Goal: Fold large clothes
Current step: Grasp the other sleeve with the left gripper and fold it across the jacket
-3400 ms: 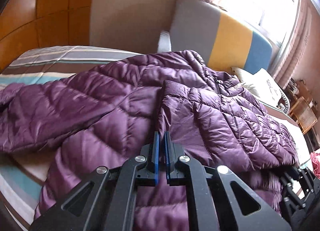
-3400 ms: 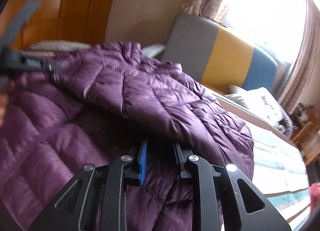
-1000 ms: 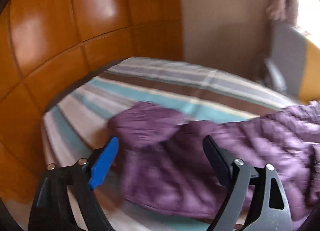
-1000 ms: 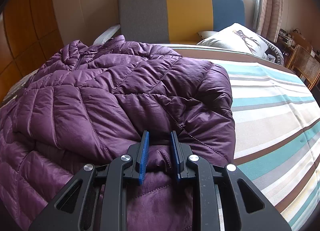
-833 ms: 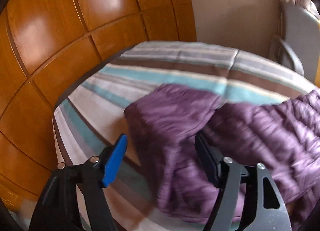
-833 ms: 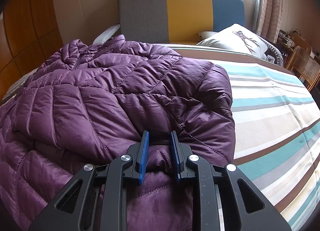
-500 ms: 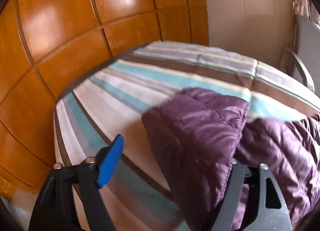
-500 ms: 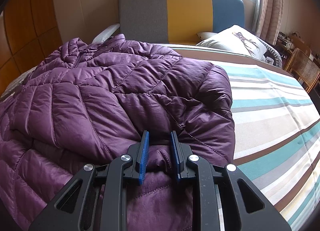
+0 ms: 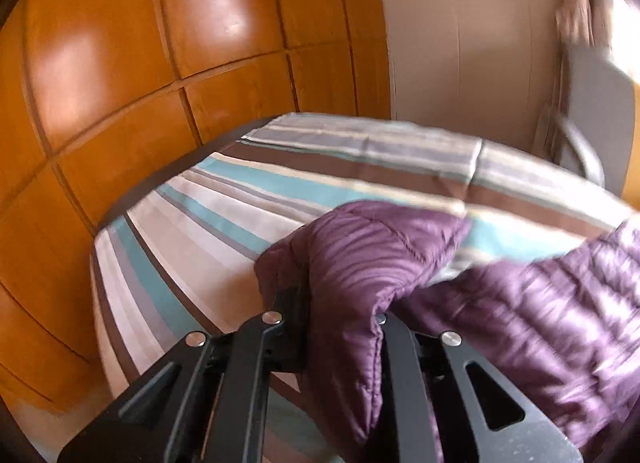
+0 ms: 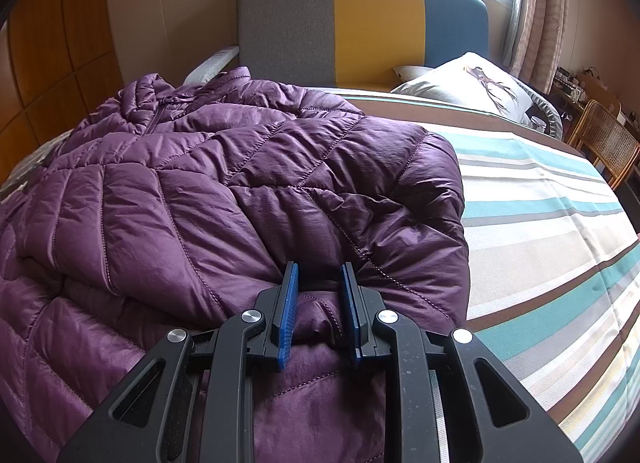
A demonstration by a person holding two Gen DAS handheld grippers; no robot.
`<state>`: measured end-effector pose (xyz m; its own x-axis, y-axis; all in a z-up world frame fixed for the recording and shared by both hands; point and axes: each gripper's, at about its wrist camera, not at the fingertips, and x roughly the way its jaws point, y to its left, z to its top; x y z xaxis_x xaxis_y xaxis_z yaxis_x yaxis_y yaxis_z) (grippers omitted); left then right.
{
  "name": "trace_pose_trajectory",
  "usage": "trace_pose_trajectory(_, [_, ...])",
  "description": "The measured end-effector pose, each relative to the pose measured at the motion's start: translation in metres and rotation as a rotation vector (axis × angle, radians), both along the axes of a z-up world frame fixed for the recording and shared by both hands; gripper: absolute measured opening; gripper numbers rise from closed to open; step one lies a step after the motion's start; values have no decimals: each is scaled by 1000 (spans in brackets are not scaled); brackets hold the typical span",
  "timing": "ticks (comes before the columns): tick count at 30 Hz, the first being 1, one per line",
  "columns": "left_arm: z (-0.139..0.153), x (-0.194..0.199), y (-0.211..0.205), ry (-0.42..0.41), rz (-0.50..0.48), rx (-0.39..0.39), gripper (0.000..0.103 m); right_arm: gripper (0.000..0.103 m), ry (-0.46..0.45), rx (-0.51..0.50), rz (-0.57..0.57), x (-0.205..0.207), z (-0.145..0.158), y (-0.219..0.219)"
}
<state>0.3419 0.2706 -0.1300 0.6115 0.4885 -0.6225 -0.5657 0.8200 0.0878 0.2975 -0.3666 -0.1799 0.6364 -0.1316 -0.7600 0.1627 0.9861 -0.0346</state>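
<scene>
A purple quilted down jacket (image 10: 224,183) lies on a striped bed (image 10: 540,215), its right side folded over the body. My right gripper (image 10: 318,291) is shut on a bunched fold at the jacket's lower edge. In the left wrist view, my left gripper (image 9: 340,303) is shut on the jacket's sleeve end (image 9: 360,255), which fills the gap between the fingers and hides the pads. The sleeve runs off right to the jacket body (image 9: 560,311).
A wooden panel wall (image 9: 120,83) stands close along the bed's left side. A grey, yellow and blue headboard (image 10: 360,19) and a white pillow (image 10: 468,79) are at the far end. A wicker chair (image 10: 604,139) stands at the right.
My left gripper swung left from the jacket body to the sleeve end, open around it, then closed on it. My right gripper has kept its hold and stayed still.
</scene>
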Motion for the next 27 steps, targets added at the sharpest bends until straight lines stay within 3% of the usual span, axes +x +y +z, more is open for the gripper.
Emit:
trace_pose_trajectory(3, [11,-16,-8,-143,1,-90,9,21,0,-2,0,0,0,0])
trace_pose_trajectory(6, [22,-24,-28,-238,-39,-130,8,21,0,-1,0,0,0,1])
trace_pose_trajectory(8, [27,-27,-37,-287,-69,-186,8,21,0,-1,0,0,0,1])
trace_pose_trajectory(11, [35,-30,-51,-366,-125,-333,8,21,0,0,-1,0,1,0])
trace_pose_trajectory(13, [42,-30,-67,-398,-168,-372,8,21,0,0,-1,0,1,0])
trace_pose_trajectory(20, [62,-25,-147,-436,-380,-397,8,21,-1,7,-1,1,1,0])
trace_pose_trajectory(27, [60,-18,-239,-394,-567,-414,8,21,-1,9,0,0,2,-1])
